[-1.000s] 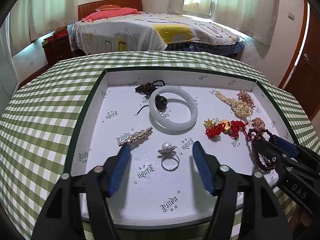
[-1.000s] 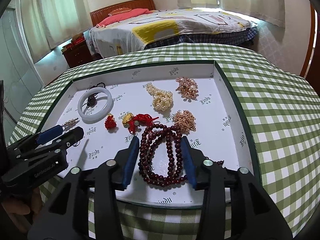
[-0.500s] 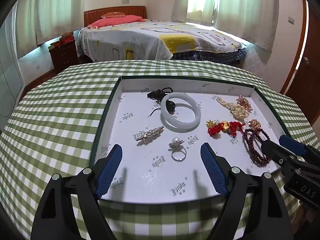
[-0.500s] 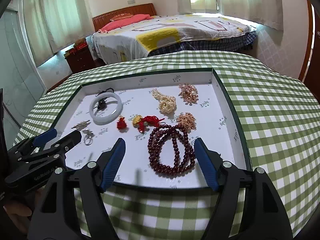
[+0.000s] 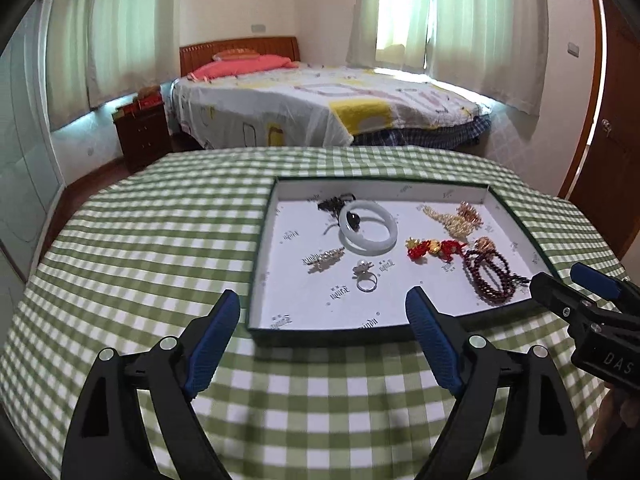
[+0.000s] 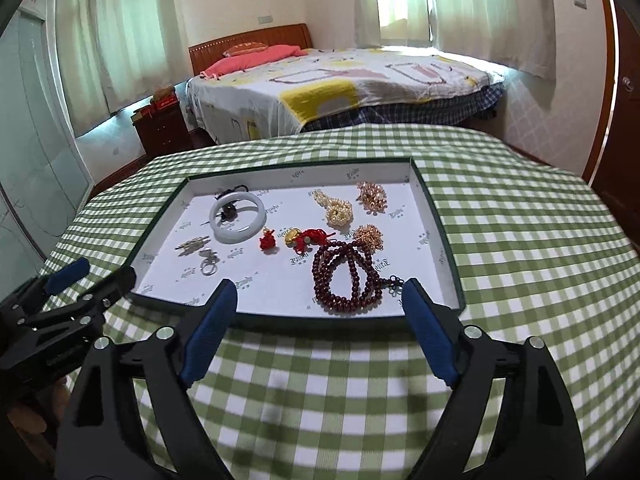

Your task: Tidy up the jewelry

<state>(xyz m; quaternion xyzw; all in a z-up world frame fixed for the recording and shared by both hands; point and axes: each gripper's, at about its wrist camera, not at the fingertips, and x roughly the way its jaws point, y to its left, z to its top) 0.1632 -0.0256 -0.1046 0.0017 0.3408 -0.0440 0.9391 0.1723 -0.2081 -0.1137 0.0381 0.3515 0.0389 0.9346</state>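
A shallow white-lined tray (image 5: 259, 264) on the green checked tablecloth holds the jewelry. In it lie a white jade bangle (image 5: 368, 232), a pearl ring (image 5: 365, 276), a silver brooch (image 5: 323, 259), red knotted charms (image 5: 436, 248), a dark red bead bracelet (image 6: 348, 276), a pearl string (image 6: 338, 212) and gold chains (image 6: 372, 196). My left gripper (image 5: 323, 300) hovers at the tray's near edge, its jaws opening with nothing between them. My right gripper (image 6: 320, 288) hovers in front of the bead bracelet, its jaws also opening and empty.
The tray's green rim (image 6: 448, 248) stands a little above the cloth. The round table (image 6: 520, 240) has bare cloth on both sides of the tray and in front. Behind it are a bed (image 5: 320, 108), a wooden nightstand (image 5: 140, 132) and a door (image 5: 616, 120).
Both grippers have pulled back and up from inside the tray to its near edge while their jaws spread wider. The ring and the bead bracelet stay lying in the tray.
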